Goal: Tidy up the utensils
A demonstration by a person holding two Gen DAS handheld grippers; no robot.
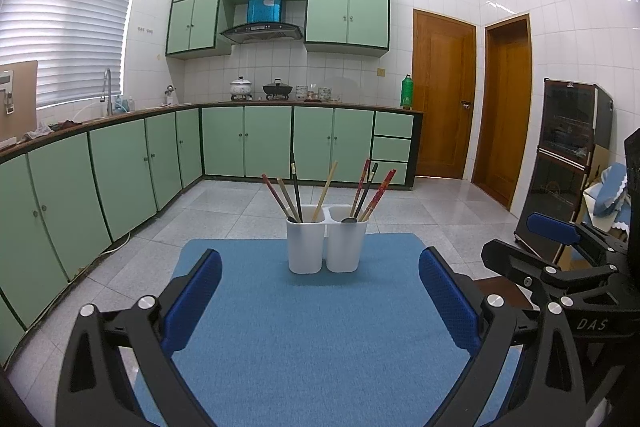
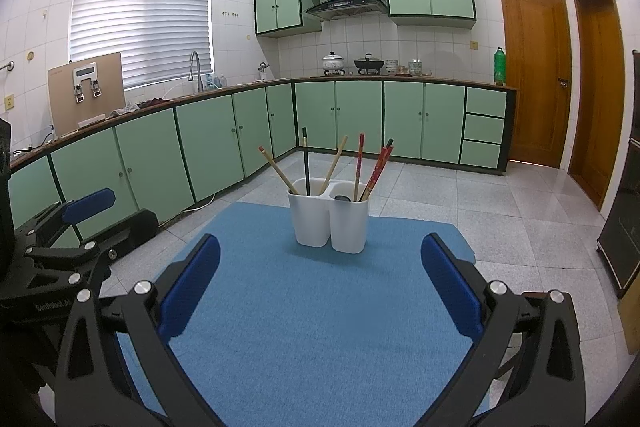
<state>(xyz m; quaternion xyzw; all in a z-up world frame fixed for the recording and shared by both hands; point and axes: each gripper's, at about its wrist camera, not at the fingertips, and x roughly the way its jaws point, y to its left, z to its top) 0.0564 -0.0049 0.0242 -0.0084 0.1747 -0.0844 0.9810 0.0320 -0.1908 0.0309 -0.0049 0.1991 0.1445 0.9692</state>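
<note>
left gripper (image 1: 320, 285), right gripper (image 2: 320, 277): fingers spread, nothing held | chopsticks (image 1: 326, 191) stood in white twin holder (image 1: 326, 247) on blue-matted tabletop (image 1: 320, 339) | judged light, stiff, slick; best pinched near upper ends

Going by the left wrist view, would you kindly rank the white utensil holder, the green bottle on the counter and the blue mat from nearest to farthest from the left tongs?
1. Blue mat: directly under the open left tongs.
2. White utensil holder: ahead, at the mat's far end, centre.
3. Green bottle: far right end of the counter, beside the wooden door.
</note>
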